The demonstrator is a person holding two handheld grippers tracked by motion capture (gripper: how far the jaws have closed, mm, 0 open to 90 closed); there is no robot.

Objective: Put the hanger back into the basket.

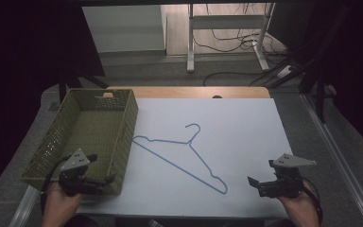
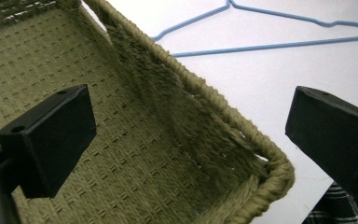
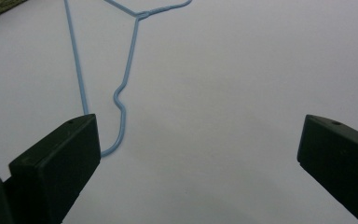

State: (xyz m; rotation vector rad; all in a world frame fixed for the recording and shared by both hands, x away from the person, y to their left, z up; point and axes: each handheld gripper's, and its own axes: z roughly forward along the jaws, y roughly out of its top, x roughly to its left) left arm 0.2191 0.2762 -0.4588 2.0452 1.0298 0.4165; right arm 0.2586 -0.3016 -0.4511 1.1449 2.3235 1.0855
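A blue wire hanger (image 1: 184,151) lies flat on the white sheet (image 1: 246,127), with its hook toward the far side. An olive woven basket (image 1: 94,137) stands at the left, with nothing in it. My left gripper (image 1: 103,169) is open at the basket's near right corner. In the left gripper view it (image 2: 191,135) straddles the basket's rim (image 2: 205,93), one jaw over the inside and one over the sheet, with the hanger (image 2: 261,46) beyond. My right gripper (image 1: 261,172) is open and holds nothing. In the right gripper view it (image 3: 198,154) hovers over the sheet, and the hanger's (image 3: 121,102) near end lies by its left jaw.
The sheet covers a wooden table (image 1: 189,92). Beyond it are a desk frame (image 1: 227,28) and cables (image 1: 236,45) on the floor. Dark curtains close off both sides. A strip of plaid cloth (image 2: 340,207) shows at the bottom right of the left gripper view.
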